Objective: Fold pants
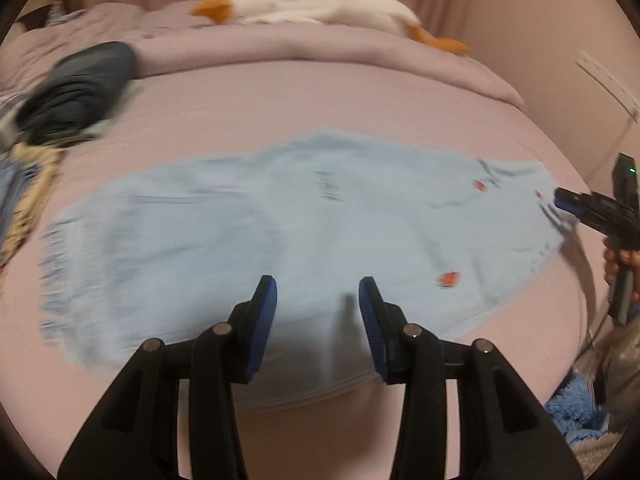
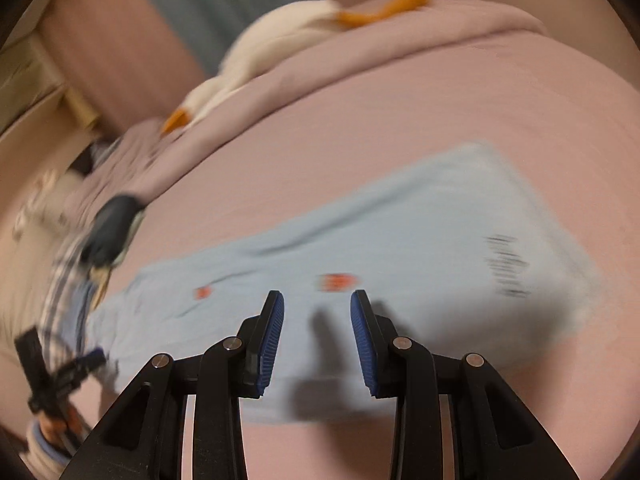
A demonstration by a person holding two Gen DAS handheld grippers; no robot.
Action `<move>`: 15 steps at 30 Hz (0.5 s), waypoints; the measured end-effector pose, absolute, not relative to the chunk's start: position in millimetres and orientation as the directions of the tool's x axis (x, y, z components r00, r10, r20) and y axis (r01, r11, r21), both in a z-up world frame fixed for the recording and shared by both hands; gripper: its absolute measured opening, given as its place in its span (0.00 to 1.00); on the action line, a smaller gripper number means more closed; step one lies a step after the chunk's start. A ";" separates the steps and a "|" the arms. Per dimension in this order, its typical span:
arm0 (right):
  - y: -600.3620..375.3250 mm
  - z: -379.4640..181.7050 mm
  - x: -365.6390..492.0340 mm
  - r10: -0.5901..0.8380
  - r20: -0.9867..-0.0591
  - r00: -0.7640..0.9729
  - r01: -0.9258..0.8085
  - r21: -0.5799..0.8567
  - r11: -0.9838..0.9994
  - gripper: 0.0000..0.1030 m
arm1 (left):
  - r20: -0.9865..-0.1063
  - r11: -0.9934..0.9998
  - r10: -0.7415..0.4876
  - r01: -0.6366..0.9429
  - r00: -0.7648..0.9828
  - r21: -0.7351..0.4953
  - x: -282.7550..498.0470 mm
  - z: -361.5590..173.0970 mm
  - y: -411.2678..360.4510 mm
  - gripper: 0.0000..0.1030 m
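The bed (image 1: 280, 120) fills both views, covered in a pink sheet. On it the light blue pants (image 1: 300, 232) lie spread flat, stretching from nine o'clock to three o'clock in the left wrist view, with small red marks and dark print on the cloth. The left tool (image 1: 317, 300) hangs over the near edge of the pants at six o'clock, its blue pads set wide apart with nothing between them. The right tool (image 2: 317, 312) is likewise above the pants (image 2: 360, 260), near one red mark, with its pads wide apart and empty; whether either tool touches the cloth cannot be told through the blur.

At the far side of the bed, toward twelve o'clock, a rumpled blanket (image 1: 320, 52) carries a white stuffed goose (image 1: 320, 4) with orange beak and feet. A dark folded garment (image 1: 76, 88) sits at ten o'clock on a heap of other clothes (image 1: 24, 184), well apart from the pants. In the left view the right tool shows at three o'clock, just beside the end of the pants.
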State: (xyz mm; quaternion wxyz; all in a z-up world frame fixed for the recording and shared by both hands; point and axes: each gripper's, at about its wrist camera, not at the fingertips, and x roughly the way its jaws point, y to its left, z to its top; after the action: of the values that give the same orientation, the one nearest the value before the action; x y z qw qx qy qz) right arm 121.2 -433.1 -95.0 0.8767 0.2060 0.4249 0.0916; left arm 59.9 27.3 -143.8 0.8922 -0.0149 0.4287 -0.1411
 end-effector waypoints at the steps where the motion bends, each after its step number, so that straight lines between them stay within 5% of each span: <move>1: -448.6 -99.9 116.5 0.296 -0.723 0.625 0.062 0.424 0.904 0.33 | -0.773 0.958 -0.266 0.247 0.575 -0.146 62.7 -148.7 20.5 0.41; 3: -485.5 -109.5 108.8 0.216 -0.747 0.629 0.163 0.398 0.903 0.33 | -0.814 0.968 -0.209 0.233 0.543 -0.093 66.8 -163.8 12.1 0.41; 5: -517.0 -113.0 100.1 0.183 -0.740 0.647 0.217 0.408 0.887 0.00 | -0.817 0.969 -0.196 0.233 0.542 -0.077 64.6 -169.8 10.4 0.41; 8: -540.2 -103.5 90.9 0.129 -0.737 0.663 0.288 0.410 0.865 0.00 | -0.821 0.972 -0.191 0.223 0.537 -0.081 64.7 -166.9 11.8 0.41; 9: -539.5 -96.1 87.0 0.051 -0.752 0.657 0.334 0.351 0.875 0.08 | -0.825 0.973 -0.188 0.215 0.532 -0.082 65.8 -165.6 11.6 0.41; 11: -538.4 -88.0 76.7 0.051 -0.728 0.684 0.350 0.388 0.852 0.38 | -0.829 0.975 -0.180 0.205 0.530 -0.081 65.0 -161.2 10.5 0.44; 15: -537.0 -87.9 56.7 0.162 -0.693 0.703 0.328 0.517 0.791 0.41 | -0.816 0.969 -0.221 0.216 0.534 -0.121 66.2 -151.4 0.5 0.47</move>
State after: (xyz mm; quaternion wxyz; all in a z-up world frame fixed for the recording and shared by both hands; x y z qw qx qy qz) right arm 56.7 -537.0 -87.9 0.8654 0.3200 0.3825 -0.0479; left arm 66.2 0.5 -151.4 0.8758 -0.0029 0.4662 -0.1248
